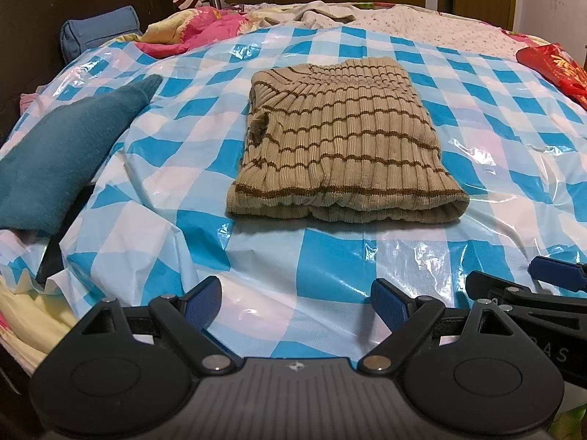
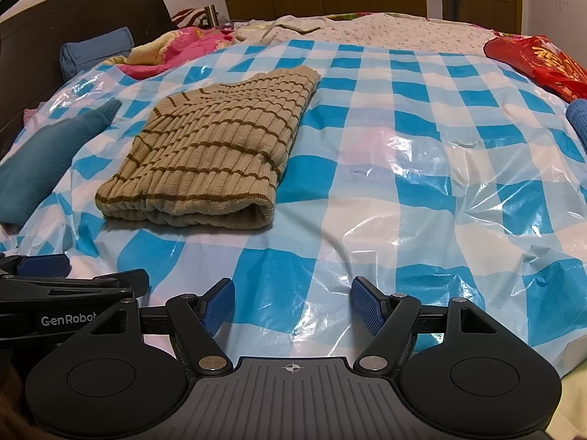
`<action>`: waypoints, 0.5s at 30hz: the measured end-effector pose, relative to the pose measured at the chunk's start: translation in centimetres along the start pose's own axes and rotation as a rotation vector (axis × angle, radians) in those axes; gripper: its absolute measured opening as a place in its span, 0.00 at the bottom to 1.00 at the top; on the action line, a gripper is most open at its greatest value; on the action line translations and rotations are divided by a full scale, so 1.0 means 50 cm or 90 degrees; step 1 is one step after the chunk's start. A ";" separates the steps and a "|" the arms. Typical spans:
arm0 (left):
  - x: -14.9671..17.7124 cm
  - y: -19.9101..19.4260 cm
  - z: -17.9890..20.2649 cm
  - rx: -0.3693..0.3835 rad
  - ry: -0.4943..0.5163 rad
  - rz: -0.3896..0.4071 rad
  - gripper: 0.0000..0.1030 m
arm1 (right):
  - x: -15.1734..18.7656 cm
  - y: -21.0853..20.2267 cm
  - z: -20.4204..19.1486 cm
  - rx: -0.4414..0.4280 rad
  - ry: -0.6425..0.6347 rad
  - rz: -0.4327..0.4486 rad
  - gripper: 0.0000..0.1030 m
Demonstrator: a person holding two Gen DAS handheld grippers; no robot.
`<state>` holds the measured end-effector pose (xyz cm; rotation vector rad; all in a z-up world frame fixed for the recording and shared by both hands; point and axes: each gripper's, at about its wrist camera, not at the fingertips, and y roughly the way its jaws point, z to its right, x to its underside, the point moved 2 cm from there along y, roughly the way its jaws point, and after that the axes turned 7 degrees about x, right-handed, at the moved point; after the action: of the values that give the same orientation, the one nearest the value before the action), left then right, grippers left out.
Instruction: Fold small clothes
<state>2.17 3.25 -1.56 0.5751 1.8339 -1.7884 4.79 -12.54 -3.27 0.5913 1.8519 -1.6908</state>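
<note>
A beige ribbed sweater with brown stripes (image 1: pixel 341 139) lies folded into a neat rectangle on the blue-and-white checked plastic sheet (image 1: pixel 323 256); it also shows in the right wrist view (image 2: pixel 216 146), left of centre. My left gripper (image 1: pixel 295 302) is open and empty, held near the front edge of the sheet, short of the sweater. My right gripper (image 2: pixel 292 304) is open and empty beside it, to the right of the sweater. Each gripper shows at the edge of the other's view.
A teal cloth (image 1: pixel 62 146) lies at the left of the sheet. A blue pillow (image 1: pixel 99 33) and pink bedding (image 1: pixel 205 25) sit at the back left, a red bag (image 2: pixel 543 62) and a blue knit item (image 2: pixel 578 117) at the right.
</note>
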 end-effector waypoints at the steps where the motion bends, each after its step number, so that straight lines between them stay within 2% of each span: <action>1: 0.000 -0.001 0.000 -0.001 0.001 0.001 0.95 | 0.000 -0.001 0.001 0.000 0.000 0.000 0.69; 15: 0.001 -0.007 0.005 -0.004 0.007 0.013 0.95 | 0.000 -0.006 0.000 0.000 0.000 0.003 0.69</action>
<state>1.95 2.98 -1.33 0.6008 1.8344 -1.7697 4.57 -12.59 -3.06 0.5964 1.8494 -1.6870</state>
